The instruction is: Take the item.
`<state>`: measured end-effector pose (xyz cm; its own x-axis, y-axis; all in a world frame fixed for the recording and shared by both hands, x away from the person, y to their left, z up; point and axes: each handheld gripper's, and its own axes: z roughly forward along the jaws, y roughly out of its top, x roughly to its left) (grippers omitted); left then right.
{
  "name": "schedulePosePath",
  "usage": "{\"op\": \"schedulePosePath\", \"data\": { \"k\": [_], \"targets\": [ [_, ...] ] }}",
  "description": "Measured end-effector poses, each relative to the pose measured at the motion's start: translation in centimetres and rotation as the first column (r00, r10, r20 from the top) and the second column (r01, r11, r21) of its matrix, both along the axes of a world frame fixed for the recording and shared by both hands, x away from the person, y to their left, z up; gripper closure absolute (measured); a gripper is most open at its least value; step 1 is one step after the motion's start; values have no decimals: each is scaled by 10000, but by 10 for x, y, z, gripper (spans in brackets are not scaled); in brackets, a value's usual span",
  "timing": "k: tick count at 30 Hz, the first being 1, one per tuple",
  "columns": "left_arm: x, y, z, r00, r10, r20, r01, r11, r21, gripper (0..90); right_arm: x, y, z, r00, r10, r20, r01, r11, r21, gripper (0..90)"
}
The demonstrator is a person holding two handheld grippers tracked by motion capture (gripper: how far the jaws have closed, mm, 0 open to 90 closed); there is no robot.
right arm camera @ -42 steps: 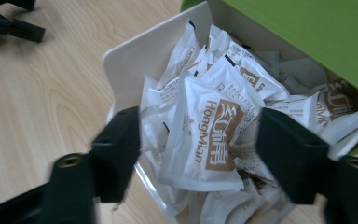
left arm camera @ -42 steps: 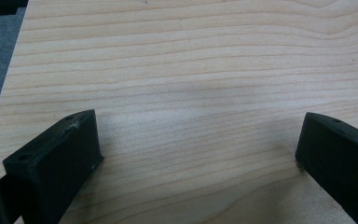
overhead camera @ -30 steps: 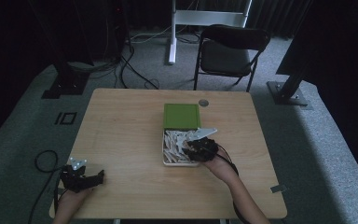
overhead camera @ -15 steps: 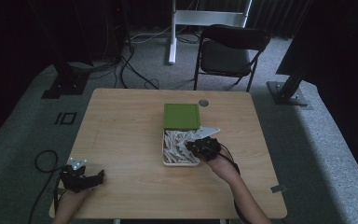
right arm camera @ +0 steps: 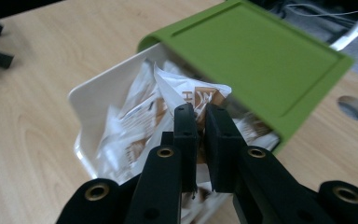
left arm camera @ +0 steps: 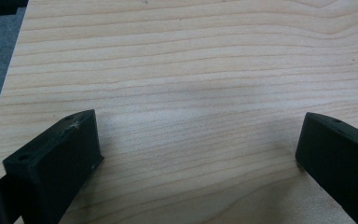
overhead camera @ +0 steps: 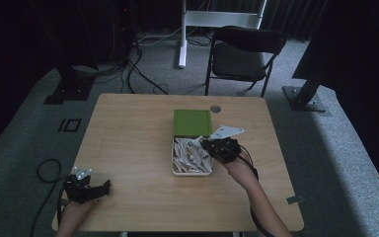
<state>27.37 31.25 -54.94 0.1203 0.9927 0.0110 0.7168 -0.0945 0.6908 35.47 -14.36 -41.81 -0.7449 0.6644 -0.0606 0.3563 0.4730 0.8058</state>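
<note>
A white box (overhead camera: 173, 160) of white-and-brown packets sits mid-table, with its green lid (overhead camera: 192, 122) lying against its far end. My right gripper (overhead camera: 208, 145) hovers over the box's right side, shut on one packet (right arm camera: 193, 95) and holding it a little above the pile. In the right gripper view the jaws (right arm camera: 200, 114) pinch the packet's lower edge, with the lid (right arm camera: 256, 56) just beyond and the box rim (right arm camera: 98, 84) to the left. My left gripper (overhead camera: 103, 190) rests at the table's front left corner, open, with bare wood between its fingers (left arm camera: 60, 158).
A round cable hole (overhead camera: 215, 108) lies in the table behind the lid. A black chair (overhead camera: 246, 49) stands beyond the far edge, and cables run over the floor at the left. Bare wood stretches left of the box.
The right gripper has closed on a packet in the box and lifted slightly with it. The left gripper has stayed where it was.
</note>
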Motion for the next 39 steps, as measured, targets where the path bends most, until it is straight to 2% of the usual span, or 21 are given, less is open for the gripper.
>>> {"op": "schedulePosePath", "data": {
  "k": [7,14,15,16,18,19,20,21,22,23,24,25,26,29,32,33,34,36,37,38,39],
  "targets": [
    [0,0,0,10000,-8,-1,8,10000,3,6,10,-11,9,9949,-964,313,953,9948,362,836],
    [0,0,0,10000,-11,-4,11,10000,4,7,21,-25,9,9777,-2048,475,2026,9781,478,836],
    [0,0,0,10000,-9,-15,9,10000,0,7,25,-30,8,9681,-2456,493,2430,9685,539,836],
    [0,0,0,10000,-9,-15,9,10000,0,7,25,-30,8,9681,-2456,493,2430,9685,539,836],
    [0,0,0,10000,-5,-14,5,10000,-4,7,29,-35,7,9583,-2814,487,2787,9587,562,836],
    [0,0,0,10000,-9,-16,9,10000,-1,7,34,-41,4,9496,-3109,401,3079,9490,678,836],
    [0,0,0,10000,-9,-16,9,10000,-1,7,34,-41,4,9496,-3109,401,3079,9490,678,836],
    [0,0,0,10000,-7,-14,7,10000,-6,6,39,-44,0,9391,-3412,403,3387,9391,580,836],
    [0,0,0,10000,-7,-14,7,10000,-6,7,39,-44,0,9391,-3412,403,3387,9391,580,836],
    [0,0,0,10000,-5,-14,5,10000,-5,6,44,-47,-6,9308,-3643,295,3624,9304,558,836],
    [0,0,0,10000,-5,-14,5,10000,-5,7,44,-47,-6,9308,-3643,295,3624,9304,558,836],
    [0,0,0,10000,-7,-15,7,10000,-3,7,46,-49,-9,9236,-3824,271,3807,9232,523,836],
    [0,0,0,10000,-13,-24,13,10000,7,6,51,-52,-15,9109,-4125,134,4113,9100,526,836],
    [0,0,0,10000,-3,-14,3,10000,-6,6,58,-58,-25,8933,-4493,-117,4493,8916,560,836],
    [0,0,0,10000,-9,-17,9,10000,-2,7,63,-61,-35,8804,-4734,-293,4743,8792,454,836],
    [0,0,0,10000,-9,-17,9,10000,-2,7,63,-61,-35,8804,-4734,-293,4743,8792,454,836],
    [0,0,0,10000,-8,-17,8,10000,-2,7,65,-62,-38,8743,-4843,-330,4853,8733,421,836],
    [0,0,0,10000,-13,-21,13,10000,5,7,67,-62,-41,8703,-4907,-419,4921,8698,352,836],
    [0,0,0,10000,-13,-23,13,10000,5,7,74,-64,-50,8509,-5225,-537,5239,8516,160,836],
    [0,0,0,10000,-13,-23,13,10000,5,7,74,-64,-50,8509,-5225,-537,5239,8516,160,836],
    [0,0,0,10000,-16,-25,16,10000,9,7,78,-66,-57,8409,-5378,-611,5393,8421,107,836]
  ]
}}
